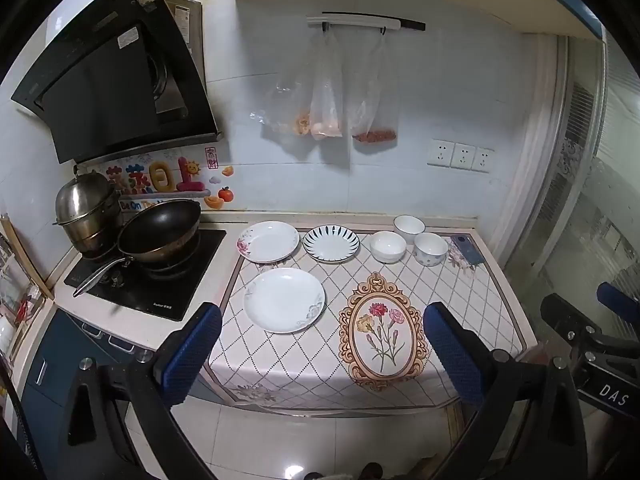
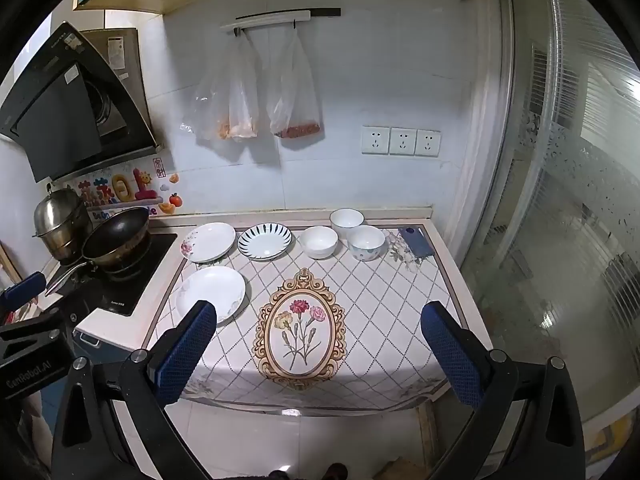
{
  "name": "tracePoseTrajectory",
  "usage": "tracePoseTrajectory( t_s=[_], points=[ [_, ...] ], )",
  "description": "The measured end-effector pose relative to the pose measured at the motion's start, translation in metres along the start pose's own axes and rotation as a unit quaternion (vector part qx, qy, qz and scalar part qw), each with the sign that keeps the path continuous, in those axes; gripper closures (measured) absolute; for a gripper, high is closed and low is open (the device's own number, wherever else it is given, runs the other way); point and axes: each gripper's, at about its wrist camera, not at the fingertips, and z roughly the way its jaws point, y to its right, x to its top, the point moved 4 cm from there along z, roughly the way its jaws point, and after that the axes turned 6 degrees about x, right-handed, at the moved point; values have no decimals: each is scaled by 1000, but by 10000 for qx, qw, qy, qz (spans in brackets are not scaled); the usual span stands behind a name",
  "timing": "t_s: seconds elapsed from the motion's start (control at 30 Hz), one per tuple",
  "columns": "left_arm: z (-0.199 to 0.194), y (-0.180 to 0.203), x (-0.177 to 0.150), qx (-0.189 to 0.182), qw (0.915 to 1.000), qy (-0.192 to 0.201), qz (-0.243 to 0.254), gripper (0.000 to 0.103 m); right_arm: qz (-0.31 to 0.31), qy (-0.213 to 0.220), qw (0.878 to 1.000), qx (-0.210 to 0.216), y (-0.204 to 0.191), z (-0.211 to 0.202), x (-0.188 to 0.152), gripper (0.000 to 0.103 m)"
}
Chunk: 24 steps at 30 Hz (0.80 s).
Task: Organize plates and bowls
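Observation:
Three plates lie on the patterned counter cloth (image 1: 460,304): a white plate (image 1: 284,300) nearest me, a flower-rimmed plate (image 1: 269,241) behind it, and a blue-striped plate (image 1: 331,243) to its right. Three bowls stand at the back right: a white bowl (image 1: 387,246), a second white bowl (image 1: 409,229) and a dotted bowl (image 1: 430,249). My left gripper (image 1: 322,344) hangs open before the counter's front edge, nothing between its fingers. My right gripper (image 2: 318,346) is open too, held off the counter, with the white plate (image 2: 210,294) behind its left finger (image 2: 188,352).
A gas hob (image 1: 152,276) with a black wok (image 1: 160,230) and a steel steamer pot (image 1: 86,212) sits at the left under a range hood (image 1: 112,76). A blue phone (image 1: 466,249) lies at the back right. Plastic bags (image 1: 328,96) hang on the wall. A glass door (image 2: 568,200) stands right.

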Motion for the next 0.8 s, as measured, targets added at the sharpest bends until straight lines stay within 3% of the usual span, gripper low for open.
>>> tracePoseTrajectory(
  t_s=[0.8],
  points=[
    [-1, 13, -2, -9, 10000, -8, 16, 0, 18, 21, 10000, 23, 1, -1, 1, 0]
  ],
)
